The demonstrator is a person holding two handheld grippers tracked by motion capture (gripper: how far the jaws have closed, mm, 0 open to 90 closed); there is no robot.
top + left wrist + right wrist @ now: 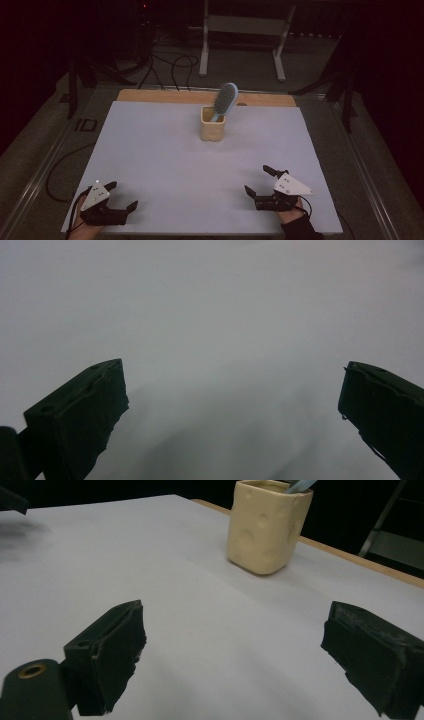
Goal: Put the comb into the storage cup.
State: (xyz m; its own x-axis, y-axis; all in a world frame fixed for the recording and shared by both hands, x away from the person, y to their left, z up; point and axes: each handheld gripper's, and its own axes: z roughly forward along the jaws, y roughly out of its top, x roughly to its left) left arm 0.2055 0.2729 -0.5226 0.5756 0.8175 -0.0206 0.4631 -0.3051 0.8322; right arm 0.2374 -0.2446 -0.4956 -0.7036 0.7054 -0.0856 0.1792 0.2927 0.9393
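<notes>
Both hand-held grippers, left (121, 196) and right (258, 181), rest wide open and empty at the near tabletop (165, 150) edge. Likely next: reach far to the brush (224, 101) standing in the cup (212, 123).

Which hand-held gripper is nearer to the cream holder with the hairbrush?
Right, by a modest margin. The right hand-held gripper sits at the near edge, right of the cream holder. The left hand-held gripper rests near the front-left corner, farther off. Both are open and empty.
</notes>
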